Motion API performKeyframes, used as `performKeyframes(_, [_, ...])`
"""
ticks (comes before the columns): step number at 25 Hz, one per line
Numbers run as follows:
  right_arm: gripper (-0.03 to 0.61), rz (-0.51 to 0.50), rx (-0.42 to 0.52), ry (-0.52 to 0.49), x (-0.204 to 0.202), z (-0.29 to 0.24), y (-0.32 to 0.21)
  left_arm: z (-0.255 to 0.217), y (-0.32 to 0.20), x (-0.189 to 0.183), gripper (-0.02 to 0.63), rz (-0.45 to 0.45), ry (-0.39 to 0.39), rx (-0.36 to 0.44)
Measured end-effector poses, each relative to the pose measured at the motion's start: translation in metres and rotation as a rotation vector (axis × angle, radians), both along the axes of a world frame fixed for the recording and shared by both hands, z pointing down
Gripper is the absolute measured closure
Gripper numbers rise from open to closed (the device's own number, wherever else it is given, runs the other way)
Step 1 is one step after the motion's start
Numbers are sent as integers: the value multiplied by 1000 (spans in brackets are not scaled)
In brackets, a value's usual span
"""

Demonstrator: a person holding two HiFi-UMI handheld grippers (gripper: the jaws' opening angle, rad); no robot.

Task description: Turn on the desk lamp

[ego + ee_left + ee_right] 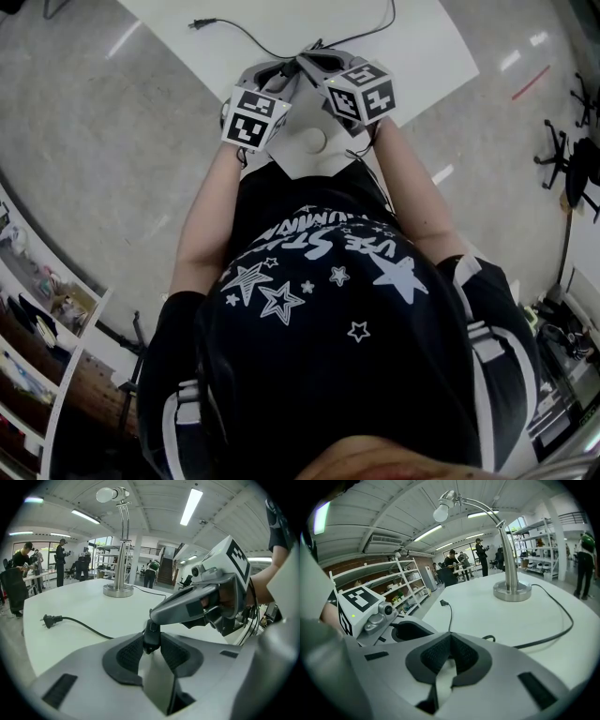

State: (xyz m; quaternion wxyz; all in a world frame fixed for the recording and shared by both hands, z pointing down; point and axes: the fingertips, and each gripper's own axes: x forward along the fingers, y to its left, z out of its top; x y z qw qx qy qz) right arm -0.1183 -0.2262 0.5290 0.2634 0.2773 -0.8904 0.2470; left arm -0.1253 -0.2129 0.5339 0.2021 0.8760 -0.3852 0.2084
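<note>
Jaws of the left gripper (pixel 152 649) stood part-way closed, their pads pressing on a small black inline switch (pixel 151 638) on the cord (pixel 88 628). Those of the right gripper (pixel 450 641) were brought together with nothing seen between them. In the left gripper view their tip rested on top of the switch.

The desk lamp (pixel 123 564) stood upright at the far side of the white table (pixel 84 602), well apart from both grippers. Its cord trailed back to the near edge.

To do the press well, the left gripper probably needed to keep the switch level and steady. The right tip could then push squarely on the button instead of sliding off its edge. One risk was that the plug (pixel 49 618) lay loose on the table to the left, in no socket, so the press alone might not light the bulb.

No container stood on the table. Open shelves (pixel 379 585) beyond its left side held small items, too small to tell apart.
</note>
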Motion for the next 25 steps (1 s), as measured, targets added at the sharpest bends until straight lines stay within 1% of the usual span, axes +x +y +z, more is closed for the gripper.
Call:
performKeyframes(4, [574,-9,8,-3,-4,-2,1,-2,1,0,482,-5,8,-12])
performKeyframes(11, [574,-30,-29,29,-6,4,1,3,0,-2,482,-7,9,-19])
performKeyframes(13, [574,-22,-42,33,-5,5,1,2,0,-1,482,-7,10,-20])
performKeyframes(17, [574,-3,-80,36,-2,12,1,6,1,-1,482,3,-11,-15])
performKeyframes(22, [574,-4,-73,39,-2,12,2,6,1,0,482,0,-11,-8])
performKeyframes(25, [574,-2,-85,21,-1,12,3,6,2,0,482,-5,-21,7])
